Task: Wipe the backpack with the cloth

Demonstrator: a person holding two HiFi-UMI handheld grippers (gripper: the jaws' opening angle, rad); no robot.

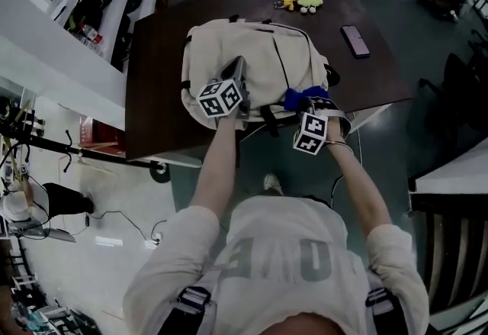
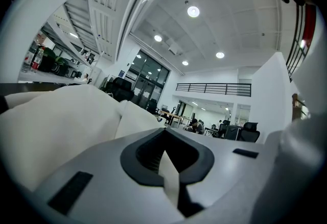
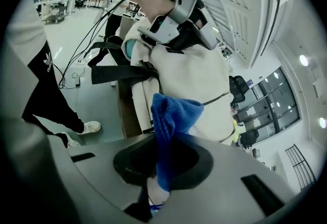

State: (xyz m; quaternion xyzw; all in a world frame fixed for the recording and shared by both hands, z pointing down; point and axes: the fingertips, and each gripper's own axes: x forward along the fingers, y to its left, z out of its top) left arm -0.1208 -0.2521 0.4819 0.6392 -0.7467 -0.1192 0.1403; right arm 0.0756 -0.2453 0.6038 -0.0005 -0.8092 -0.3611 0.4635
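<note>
Left gripper (image 2: pixel 171 179): jaws clamped on a cream fold of the backpack (image 1: pixel 252 51).
Right gripper (image 3: pixel 153 190): jaws clamped on blue cloth (image 3: pixel 171 116).
Cloth axis: along the jaws, free end forward, toward backpack.

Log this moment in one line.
left gripper: shut on cream backpack | right gripper: shut on blue cloth | cloth at backpack's near edge

No legible text (shirt print (image 1: pixel 284 259) unclear)

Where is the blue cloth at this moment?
In the head view, the blue cloth sits clamped in the right tool at the near right edge of the cream backpack on the dark table.
</note>
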